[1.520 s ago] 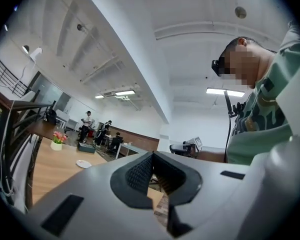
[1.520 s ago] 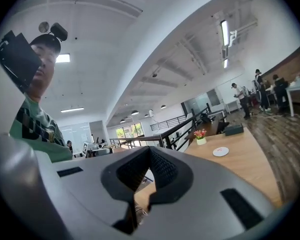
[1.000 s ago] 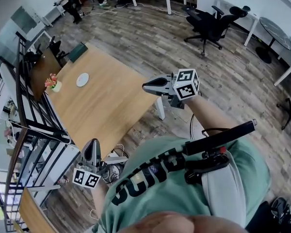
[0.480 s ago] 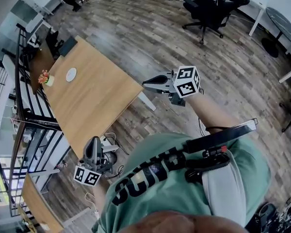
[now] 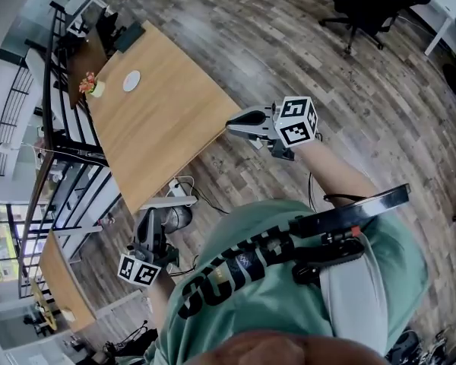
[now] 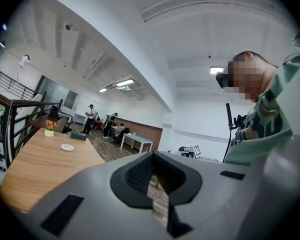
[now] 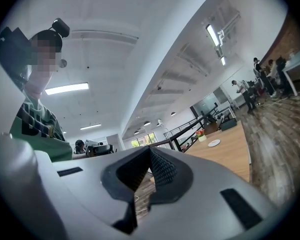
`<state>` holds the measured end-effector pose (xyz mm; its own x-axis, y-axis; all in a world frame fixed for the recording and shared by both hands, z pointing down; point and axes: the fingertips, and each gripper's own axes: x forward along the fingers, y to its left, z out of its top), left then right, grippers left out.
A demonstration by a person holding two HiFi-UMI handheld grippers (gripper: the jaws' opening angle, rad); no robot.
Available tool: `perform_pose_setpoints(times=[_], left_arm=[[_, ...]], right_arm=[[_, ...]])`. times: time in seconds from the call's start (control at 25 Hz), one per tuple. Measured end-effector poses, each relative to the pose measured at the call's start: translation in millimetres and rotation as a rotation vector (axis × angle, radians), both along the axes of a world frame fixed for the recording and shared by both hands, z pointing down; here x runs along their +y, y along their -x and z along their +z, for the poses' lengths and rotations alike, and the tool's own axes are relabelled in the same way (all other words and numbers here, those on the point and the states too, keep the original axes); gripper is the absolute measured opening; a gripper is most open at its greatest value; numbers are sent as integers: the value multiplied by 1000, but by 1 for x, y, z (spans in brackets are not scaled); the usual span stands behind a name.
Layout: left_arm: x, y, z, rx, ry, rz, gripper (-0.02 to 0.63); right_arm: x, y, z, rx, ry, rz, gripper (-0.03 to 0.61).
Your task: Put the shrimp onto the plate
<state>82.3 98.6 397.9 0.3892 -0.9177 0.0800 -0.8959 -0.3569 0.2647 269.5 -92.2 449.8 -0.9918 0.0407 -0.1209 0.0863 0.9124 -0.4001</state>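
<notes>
The small white round plate [image 5: 131, 80] lies flat near the far end of the long light-wood table [image 5: 159, 120], well apart from both grippers. Whether a shrimp is on or near the plate cannot be told; anything that small is lost at this range in every view. Just beside the plate, toward the table's end, stands a little pale pot of pink and red flowers [image 5: 91, 87], and farther along lies a dark flat rectangular object [image 5: 129, 36]. A black metal railing [image 5: 49, 128] runs along the table's left side.

The right gripper [image 5: 229, 124], grey with a marker cube at its back, points level toward the table, its tip showing at the table's near edge. In the right gripper view its jaws are pressed together with nothing between them, and the plate shows small beyond them. The left gripper [image 5: 147, 217] is held low beside the person's green printed shirt [image 5: 273, 280], off the table's near corner and above the grey wood-plank floor [image 5: 289, 52]. Its jaws are likewise closed tight and empty in the left gripper view.

A black office chair [image 5: 365, 2] stands far off on the floor.
</notes>
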Motion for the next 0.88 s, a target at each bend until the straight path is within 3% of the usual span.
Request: perform_pose_setpoints(times=[0.28, 0.72, 0.88], left_arm=[[41, 30, 1, -3, -8, -26, 5], [199, 190, 21, 3, -66, -65, 5], [226, 234, 26, 25, -72, -48, 5]], right_arm=[[28, 40, 4, 17, 2, -20, 6], [170, 203, -13, 73, -76, -20, 6], [204, 241, -27, 103, -96, -8, 6]])
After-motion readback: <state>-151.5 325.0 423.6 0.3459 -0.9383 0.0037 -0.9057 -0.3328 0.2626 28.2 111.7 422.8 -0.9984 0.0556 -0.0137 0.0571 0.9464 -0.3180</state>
